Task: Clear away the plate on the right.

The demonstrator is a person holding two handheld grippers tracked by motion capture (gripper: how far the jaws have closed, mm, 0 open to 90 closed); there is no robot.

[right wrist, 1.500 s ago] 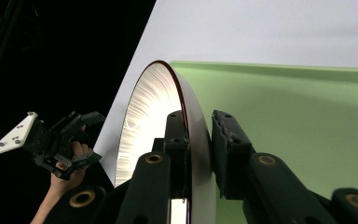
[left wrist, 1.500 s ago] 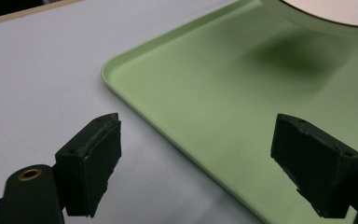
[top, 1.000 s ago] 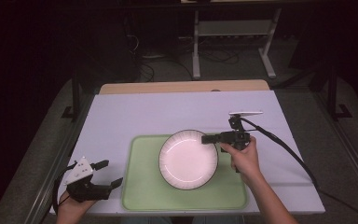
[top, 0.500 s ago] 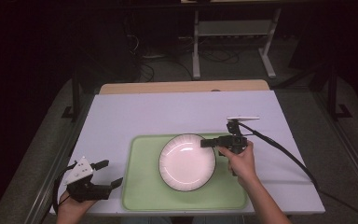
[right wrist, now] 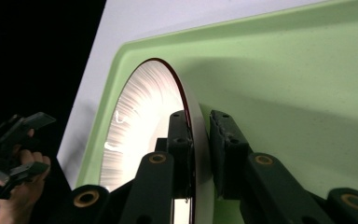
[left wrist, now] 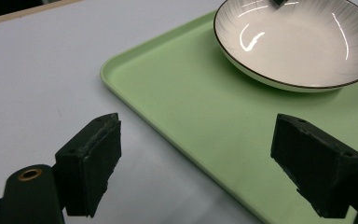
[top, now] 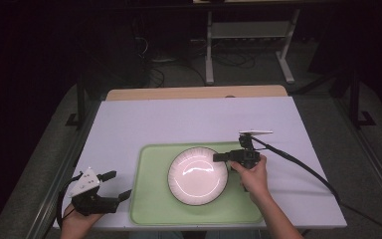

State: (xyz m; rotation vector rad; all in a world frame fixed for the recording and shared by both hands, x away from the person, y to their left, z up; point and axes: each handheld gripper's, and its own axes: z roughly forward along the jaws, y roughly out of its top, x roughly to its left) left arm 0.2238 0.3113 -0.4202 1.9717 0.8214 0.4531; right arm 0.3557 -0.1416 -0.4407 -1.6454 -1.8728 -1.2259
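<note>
A white plate point(top: 197, 175) with a dark rim lies in the middle of a pale green tray point(top: 149, 201). My right gripper point(top: 223, 157) reaches in from the right and is shut on the plate's right rim. In the right gripper view its jaws point(right wrist: 200, 128) pinch the rim of the plate point(right wrist: 142, 121) from both sides; they have just been closing on it. My left gripper point(top: 117, 184) stands open over the table left of the tray. In the left gripper view the wide-apart jaws point(left wrist: 205, 158) frame the tray's corner point(left wrist: 121, 77), with the plate point(left wrist: 298, 44) beyond.
The tray sits near the front edge of a white tabletop point(top: 179, 122). The right gripper's cable point(top: 303, 167) trails off to the right across the table. A metal stand point(top: 248, 35) and cables lie on the dark floor behind.
My right hand has come down and slightly nearer with the plate, which now sits lower on the tray. The left gripper has stayed in place.
</note>
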